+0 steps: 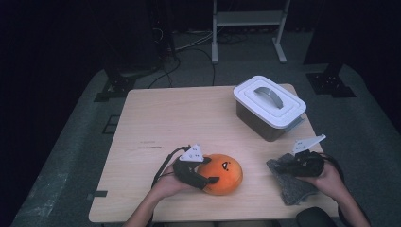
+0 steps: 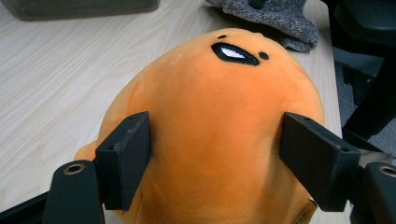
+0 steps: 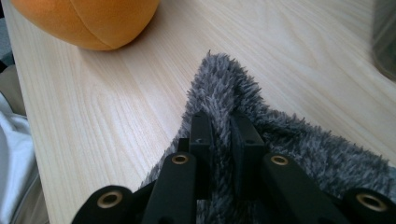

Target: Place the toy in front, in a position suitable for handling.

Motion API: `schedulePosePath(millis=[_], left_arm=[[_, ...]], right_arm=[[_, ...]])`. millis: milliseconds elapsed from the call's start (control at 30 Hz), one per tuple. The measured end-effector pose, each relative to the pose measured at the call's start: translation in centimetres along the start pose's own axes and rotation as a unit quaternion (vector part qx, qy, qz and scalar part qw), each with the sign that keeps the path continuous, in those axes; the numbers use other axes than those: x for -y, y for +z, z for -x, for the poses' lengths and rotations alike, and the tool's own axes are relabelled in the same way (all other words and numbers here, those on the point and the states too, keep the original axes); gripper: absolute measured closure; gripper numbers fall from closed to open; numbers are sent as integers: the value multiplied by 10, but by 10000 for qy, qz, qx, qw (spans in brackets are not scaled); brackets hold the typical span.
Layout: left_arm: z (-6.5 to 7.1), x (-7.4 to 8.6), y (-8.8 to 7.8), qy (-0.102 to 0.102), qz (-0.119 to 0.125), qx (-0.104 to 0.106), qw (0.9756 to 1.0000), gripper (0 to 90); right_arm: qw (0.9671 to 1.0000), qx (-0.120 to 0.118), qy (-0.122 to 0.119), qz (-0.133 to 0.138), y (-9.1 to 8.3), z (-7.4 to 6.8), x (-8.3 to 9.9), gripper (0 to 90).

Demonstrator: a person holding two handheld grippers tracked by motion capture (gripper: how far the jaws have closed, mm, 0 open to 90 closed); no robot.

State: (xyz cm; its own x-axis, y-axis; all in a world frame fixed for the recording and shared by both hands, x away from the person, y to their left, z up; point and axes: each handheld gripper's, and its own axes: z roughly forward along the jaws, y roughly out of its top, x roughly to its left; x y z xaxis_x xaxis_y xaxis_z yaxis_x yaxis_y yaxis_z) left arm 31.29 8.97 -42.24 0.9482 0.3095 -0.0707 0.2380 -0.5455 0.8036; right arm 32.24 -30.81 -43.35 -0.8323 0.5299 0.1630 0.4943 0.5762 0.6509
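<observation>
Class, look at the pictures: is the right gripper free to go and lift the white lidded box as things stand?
Probably not yet: the right gripper is shut on the grey cloth. The table between it and the white lidded box looks bare.

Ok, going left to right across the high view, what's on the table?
Left gripper → orange plush → grey cloth, with the right gripper on it. The lidded box sits farther back, above the gap between plush and cloth.

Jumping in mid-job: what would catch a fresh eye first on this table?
The orange plush toy at the table's near edge, sitting between the jaws of the left gripper. To its right, the right gripper is shut on a fold of the grey fuzzy cloth. Farther back, towards the right, stands a white-lidded box.
</observation>
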Motion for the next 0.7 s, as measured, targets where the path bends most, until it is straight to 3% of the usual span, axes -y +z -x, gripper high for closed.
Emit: schedulePosePath(millis=[233,567,700], left_arm=[[0,0,0,-5,-2,3,10000,250],[1,-1,-1,62,53,18,10000,243],[1,-2,-2,102,81,47,9999,240]], right_arm=[[9996,-59,-43,262,-5,-2,-9,821],[9972,-313,-419,534,-7,-17,-42,825],[9944,-499,-591,720,-9,-27,-54,827]])
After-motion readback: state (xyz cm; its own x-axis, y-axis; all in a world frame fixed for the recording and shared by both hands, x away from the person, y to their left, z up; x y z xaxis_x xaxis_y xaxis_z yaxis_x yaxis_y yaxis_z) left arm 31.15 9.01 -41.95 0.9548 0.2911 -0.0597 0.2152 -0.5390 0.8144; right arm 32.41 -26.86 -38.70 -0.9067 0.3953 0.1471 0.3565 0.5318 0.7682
